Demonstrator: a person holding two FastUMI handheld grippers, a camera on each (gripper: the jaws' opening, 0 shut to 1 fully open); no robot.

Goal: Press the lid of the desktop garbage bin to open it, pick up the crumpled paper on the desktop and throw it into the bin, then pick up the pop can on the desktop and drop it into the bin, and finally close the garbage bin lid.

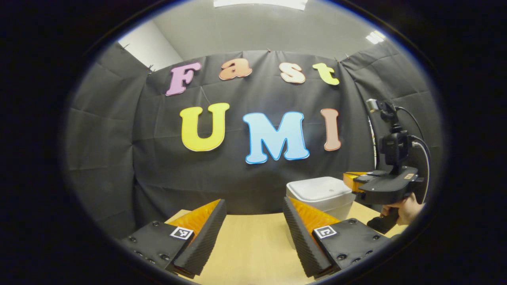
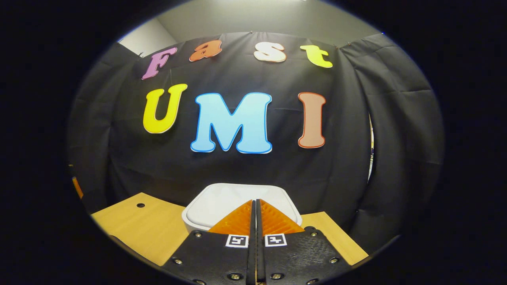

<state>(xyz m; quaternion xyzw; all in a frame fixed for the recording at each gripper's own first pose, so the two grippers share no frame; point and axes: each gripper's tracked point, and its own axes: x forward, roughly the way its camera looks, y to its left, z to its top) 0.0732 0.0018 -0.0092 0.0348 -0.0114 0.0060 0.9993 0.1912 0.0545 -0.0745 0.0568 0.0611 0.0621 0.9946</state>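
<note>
The white desktop garbage bin (image 1: 321, 194) stands at the back of the wooden table with its lid (image 2: 233, 204) down. My right gripper (image 2: 254, 202) is shut with nothing between its fingers, and its tips hover over the near part of the lid; whether they touch it I cannot tell. In the left gripper view the right gripper (image 1: 348, 181) comes in from the right, held by a hand (image 1: 406, 209), its tip at the bin's right edge. My left gripper (image 1: 254, 206) stands open above the table, left of the bin, holding nothing.
The light wooden table (image 1: 253, 245) ends at the black cloth wall close behind the bin. A small round hole (image 2: 140, 205) is in the tabletop left of the bin. A cable (image 1: 423, 146) loops behind the right gripper's camera mount.
</note>
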